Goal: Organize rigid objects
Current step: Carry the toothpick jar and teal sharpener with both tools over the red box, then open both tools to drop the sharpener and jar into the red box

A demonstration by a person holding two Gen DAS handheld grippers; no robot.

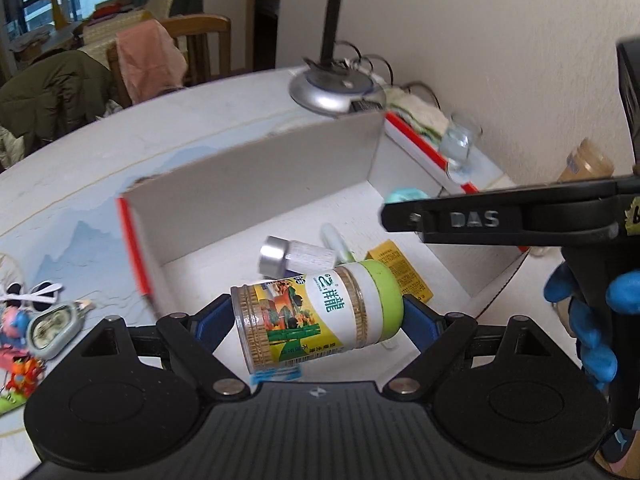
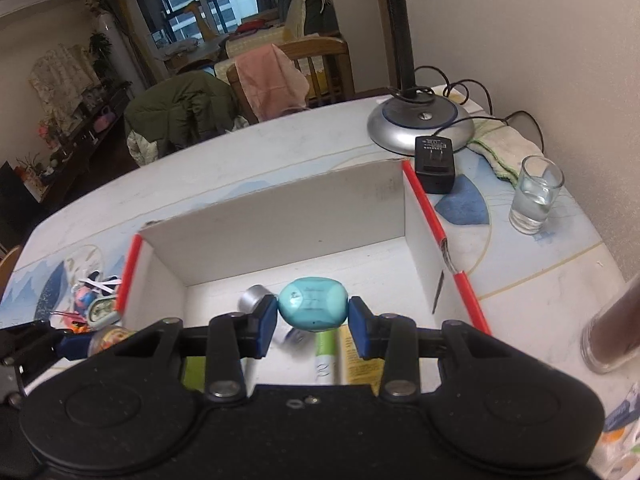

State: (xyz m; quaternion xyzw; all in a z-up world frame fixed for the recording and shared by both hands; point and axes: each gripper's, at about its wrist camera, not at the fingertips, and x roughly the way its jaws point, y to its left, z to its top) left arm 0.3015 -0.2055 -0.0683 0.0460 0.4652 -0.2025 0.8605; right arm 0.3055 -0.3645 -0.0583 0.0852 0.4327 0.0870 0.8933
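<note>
My left gripper [image 1: 318,316] is shut on a toothpick jar [image 1: 316,314] with a green lid, held sideways above the open white box [image 1: 256,184] with red edges. My right gripper [image 2: 313,320] is shut on a teal oval case [image 2: 313,307], held over the same box [image 2: 280,216]. In the left wrist view the right gripper's arm crosses the right side and the teal case [image 1: 404,195] peeks out behind it. Inside the box lie a small bottle with a silver cap [image 1: 292,258], a pale green tube [image 1: 338,242] and a yellow packet [image 1: 400,268].
Toys and a small clock [image 1: 52,330] lie left of the box. A lamp base [image 2: 420,120], a black power adapter [image 2: 434,164], a cloth [image 2: 504,148] and a glass of water [image 2: 536,196] stand behind and right of the box. A dark glass [image 2: 612,336] stands at far right.
</note>
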